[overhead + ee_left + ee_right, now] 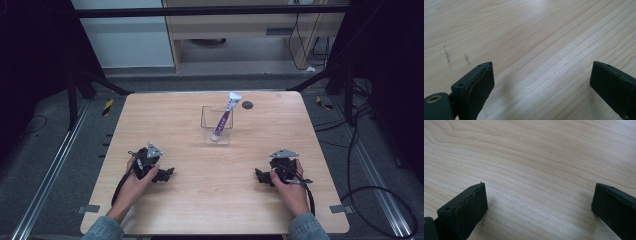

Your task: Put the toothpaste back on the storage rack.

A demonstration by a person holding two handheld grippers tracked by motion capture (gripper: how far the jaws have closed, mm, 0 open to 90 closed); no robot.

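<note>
Tube point(223, 118): standing tilted in the clear container point(217, 126), far centre of the table point(150, 125), its crimped end leaning out to the right.
Left gripper point(166, 174): resting near left, jaws spread wide, gripping nothing.
Right gripper point(259, 175): resting near right, jaws gaping wide, gripping nothing.
Handling: probably light, soft and squashable; the container is looking tippable.
Hold: taking the exposed upper body gently seems best.
</note>
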